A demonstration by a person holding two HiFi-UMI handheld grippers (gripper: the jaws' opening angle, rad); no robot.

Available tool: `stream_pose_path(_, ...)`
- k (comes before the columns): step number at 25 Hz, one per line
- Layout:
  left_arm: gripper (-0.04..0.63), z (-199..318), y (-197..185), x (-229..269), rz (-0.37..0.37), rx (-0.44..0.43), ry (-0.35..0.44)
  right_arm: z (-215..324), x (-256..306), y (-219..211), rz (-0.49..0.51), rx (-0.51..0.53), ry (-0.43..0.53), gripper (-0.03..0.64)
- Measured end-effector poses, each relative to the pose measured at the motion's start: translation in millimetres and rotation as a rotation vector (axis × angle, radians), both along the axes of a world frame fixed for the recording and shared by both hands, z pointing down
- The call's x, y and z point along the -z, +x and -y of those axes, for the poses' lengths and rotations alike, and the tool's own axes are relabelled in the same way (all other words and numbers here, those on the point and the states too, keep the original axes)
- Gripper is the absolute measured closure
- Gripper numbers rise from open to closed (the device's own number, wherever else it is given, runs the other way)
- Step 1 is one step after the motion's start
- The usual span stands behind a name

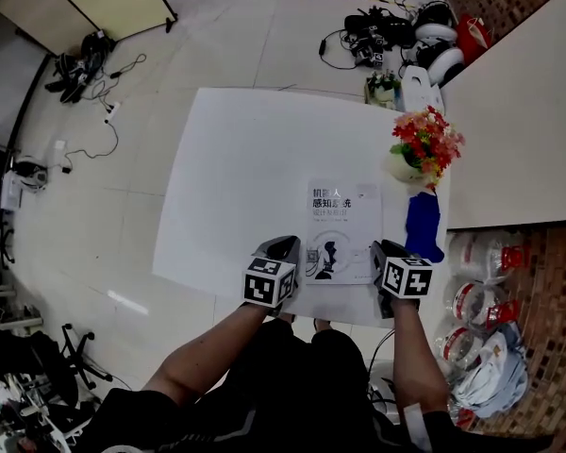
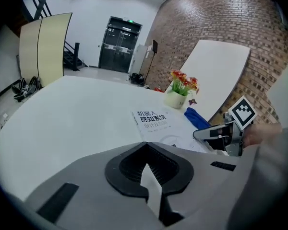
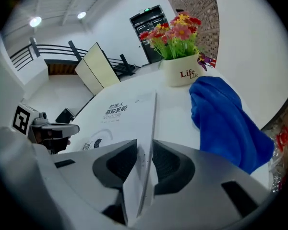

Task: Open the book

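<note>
The book (image 1: 344, 229) lies closed and flat on the white table (image 1: 255, 159), cover up with its printed title showing. It sits toward the table's near right corner, its lower end close to the near edge. The right claw (image 3: 145, 152) sits at the book's near right corner, and in the right gripper view its jaws are drawn narrow on the thin right-hand edge of the book, which runs straight between the two dark pads. The left claw (image 2: 146, 162) rests just beside the book's near left corner. Its jaws are closed together in the left gripper view, with only a thin white sliver showing between them, and I cannot tell what that sliver is. Each claw carries its cube of square markers, and the person's forearms reach in from the near edge. A crumpled blue cloth (image 1: 423, 225) lies along the table's right edge, just beside the book and close to the right claw. Beyond it along the same edge stands a white pot (image 3: 180, 73) of red and yellow flowers (image 1: 426, 140). The rest of the tabletop toward the far and left edges is bare white.
</note>
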State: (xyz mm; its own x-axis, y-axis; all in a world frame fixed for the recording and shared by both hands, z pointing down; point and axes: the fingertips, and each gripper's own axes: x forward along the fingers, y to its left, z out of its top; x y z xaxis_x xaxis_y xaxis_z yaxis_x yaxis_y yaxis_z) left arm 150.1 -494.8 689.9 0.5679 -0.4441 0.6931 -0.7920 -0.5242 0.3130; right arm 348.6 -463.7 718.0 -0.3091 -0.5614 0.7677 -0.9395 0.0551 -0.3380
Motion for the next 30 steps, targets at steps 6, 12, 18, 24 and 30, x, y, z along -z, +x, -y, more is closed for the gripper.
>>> stream_pose_path(6,0.601,-2,4,-6,0.001,-0.017,-0.006,-1,-5,1,0.063,-0.049,-0.023,0.554)
stream_pose_path(12,0.600,-10,10,-5,-0.010,-0.038,-0.006,-1,-7,4,0.061,-0.098,-0.045,0.574)
stream_pose_path(18,0.601,-12,9,2,-0.019,-0.037,0.012,-6,4,7,0.054,-0.179,-0.031,0.604)
stream_pose_path(24,0.601,-12,-3,16,-0.027,-0.007,0.034,-7,32,0,0.122,-0.219,0.012,0.614)
stream_pose_path(30,0.601,4,-15,57,-0.088,0.071,0.107,1,88,-30,0.256,-0.164,0.094,0.617)
